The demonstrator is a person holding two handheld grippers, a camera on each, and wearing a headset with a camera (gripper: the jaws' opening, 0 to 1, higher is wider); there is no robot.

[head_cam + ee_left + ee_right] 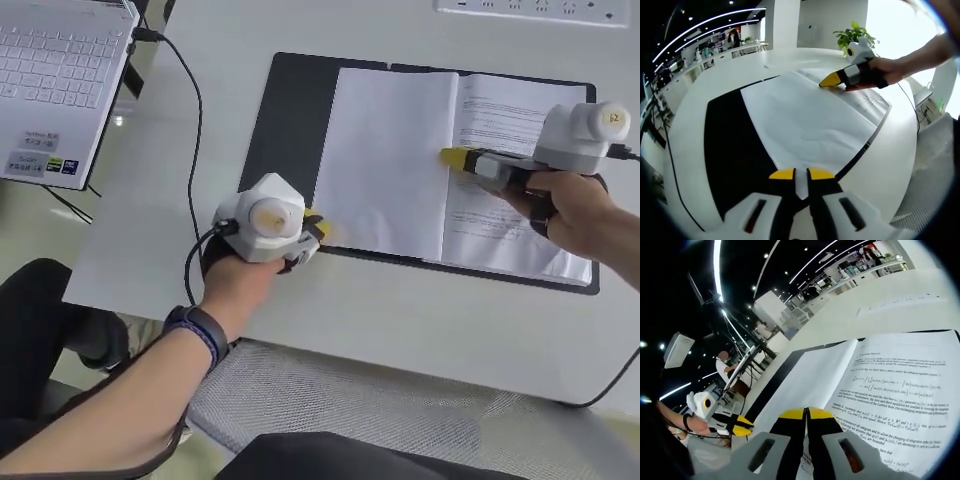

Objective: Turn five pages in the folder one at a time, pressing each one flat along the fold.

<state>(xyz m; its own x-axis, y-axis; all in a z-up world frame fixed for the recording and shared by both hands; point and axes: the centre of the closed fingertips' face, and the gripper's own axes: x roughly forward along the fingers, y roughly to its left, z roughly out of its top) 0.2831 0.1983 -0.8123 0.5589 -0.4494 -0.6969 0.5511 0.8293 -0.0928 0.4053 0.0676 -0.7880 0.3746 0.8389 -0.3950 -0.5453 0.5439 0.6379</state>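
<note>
Left gripper (316, 228), nearest the viewer: yellow-tipped jaws drawn almost together at the near corner of the blank white turned page (385, 160); whether they nip it cannot be told. Black flat folder (290, 110) lies open on the smooth white desk (400, 320). Right gripper (452, 158), jaws pressed together, rests tips-down at the fold beside the printed sheet (500, 120). Recommended: draw it along the crease with light, even pressure while the corner is pinned; thin paper bows and creases readily. Silver laptop (60, 70) and black cable (190, 110) lie well clear.
</note>
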